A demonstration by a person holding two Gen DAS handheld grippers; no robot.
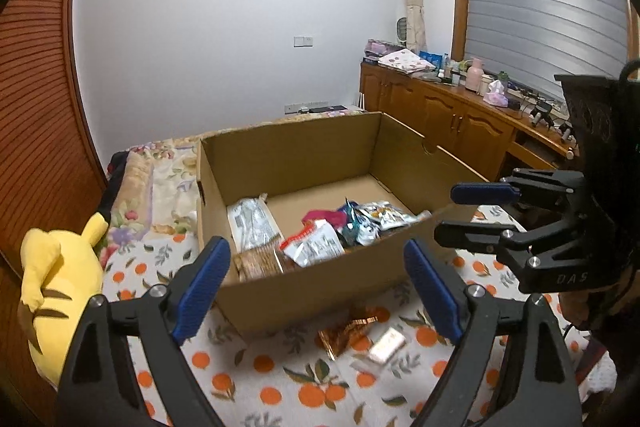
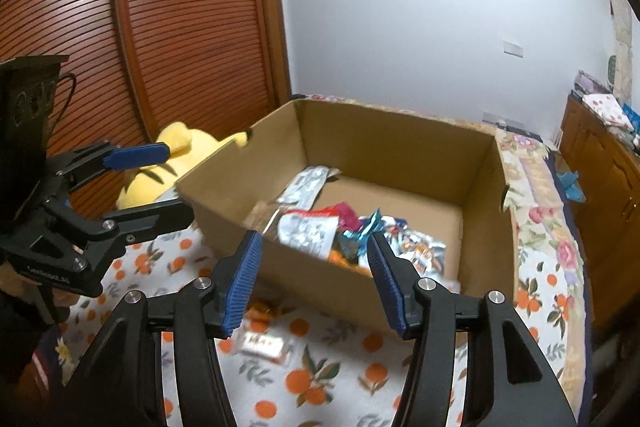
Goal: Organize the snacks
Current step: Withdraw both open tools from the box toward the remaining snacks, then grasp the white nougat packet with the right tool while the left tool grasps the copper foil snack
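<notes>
An open cardboard box (image 1: 304, 291) stands on the bed and holds several snack packets, among them a white-red one (image 1: 316, 243), a clear cracker pack (image 1: 256, 231) and silver bags (image 1: 384, 215). The box also shows in the right wrist view (image 2: 484, 251). On the sheet in front of the box lie a gold-orange wrapper (image 1: 348, 331) and a small pale packet (image 1: 388, 345), which also shows in the right wrist view (image 2: 262, 343). My left gripper (image 1: 320, 287) is open and empty above the box's near wall. My right gripper (image 2: 314, 279) is open and empty, close to the box's near wall.
A yellow plush toy (image 1: 60, 291) lies at the left of the box. The bed has an orange-print sheet (image 1: 280, 387). A wooden cabinet (image 1: 460, 119) with clutter runs along the right. A slatted wooden wardrobe (image 2: 180, 27) stands at the left.
</notes>
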